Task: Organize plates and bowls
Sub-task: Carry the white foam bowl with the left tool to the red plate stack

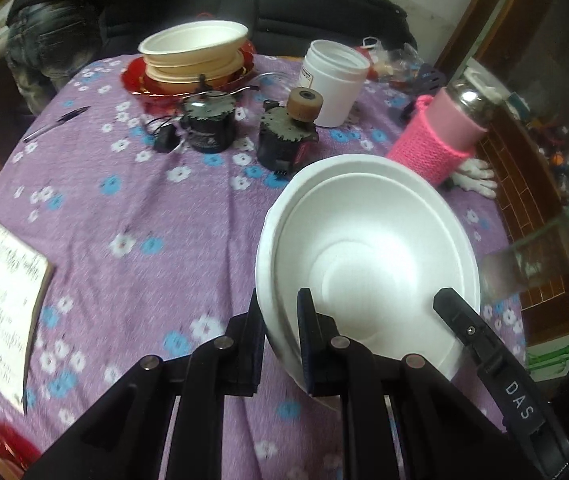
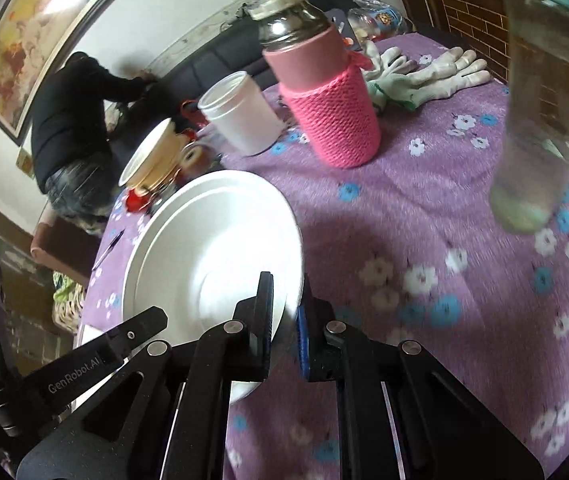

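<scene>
White bowl (image 1: 364, 248) clamped on opposite rims by left hand-held gripper (image 1: 280, 344) and right hand-held gripper (image 2: 284, 312), lifted above bench (image 1: 144, 208); bowl stack (image 1: 194, 54) at 11 o'clock, left side nearer.

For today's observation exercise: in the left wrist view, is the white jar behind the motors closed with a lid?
No, the white jar stands with its mouth open and its threaded rim bare, no lid on it.
</scene>
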The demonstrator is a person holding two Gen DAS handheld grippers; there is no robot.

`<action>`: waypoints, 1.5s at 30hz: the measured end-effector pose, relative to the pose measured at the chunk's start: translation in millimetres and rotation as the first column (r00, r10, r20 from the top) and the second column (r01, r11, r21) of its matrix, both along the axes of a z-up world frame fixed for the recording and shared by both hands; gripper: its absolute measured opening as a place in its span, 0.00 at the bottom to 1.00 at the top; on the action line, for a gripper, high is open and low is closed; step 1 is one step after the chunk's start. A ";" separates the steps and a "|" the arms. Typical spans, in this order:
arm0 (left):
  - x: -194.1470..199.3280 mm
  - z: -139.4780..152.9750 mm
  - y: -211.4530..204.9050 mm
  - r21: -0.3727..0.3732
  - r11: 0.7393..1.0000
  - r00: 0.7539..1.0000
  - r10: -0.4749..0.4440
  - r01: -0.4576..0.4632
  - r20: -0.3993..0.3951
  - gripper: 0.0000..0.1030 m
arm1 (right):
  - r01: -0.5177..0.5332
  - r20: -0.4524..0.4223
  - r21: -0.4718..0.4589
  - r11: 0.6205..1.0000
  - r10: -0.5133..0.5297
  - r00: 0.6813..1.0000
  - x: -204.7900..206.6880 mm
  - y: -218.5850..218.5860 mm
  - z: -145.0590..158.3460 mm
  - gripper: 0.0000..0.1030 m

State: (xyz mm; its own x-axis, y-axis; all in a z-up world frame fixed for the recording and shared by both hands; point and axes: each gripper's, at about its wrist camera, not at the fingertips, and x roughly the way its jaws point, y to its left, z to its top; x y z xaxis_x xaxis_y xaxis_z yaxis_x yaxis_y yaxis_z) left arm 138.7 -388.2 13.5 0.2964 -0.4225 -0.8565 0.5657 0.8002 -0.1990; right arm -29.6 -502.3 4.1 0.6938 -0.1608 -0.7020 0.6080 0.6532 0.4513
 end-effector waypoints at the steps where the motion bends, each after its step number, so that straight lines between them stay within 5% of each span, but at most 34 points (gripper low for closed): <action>1: -5.7 1.4 5.5 -0.007 1.000 1.000 0.000 0.000 0.005 0.13 | -0.003 0.002 -0.008 1.000 0.003 1.000 -5.5 6.3 2.3 0.09; 13: -71.5 -8.8 82.7 -0.097 0.995 0.999 0.034 -0.033 0.014 0.13 | -0.063 0.011 -0.037 0.997 0.064 0.998 -64.7 75.8 4.2 0.09; 26: -114.4 -23.6 130.4 -0.088 0.995 0.997 0.053 -0.048 0.060 0.14 | -0.101 0.027 -0.015 0.995 0.101 0.994 -95.6 118.5 -8.2 0.09; 45: -143.1 -22.7 209.0 -0.106 0.986 0.980 0.144 -0.130 0.139 0.15 | -0.242 0.050 -0.040 0.969 0.244 0.969 -92.7 184.3 -0.5 0.09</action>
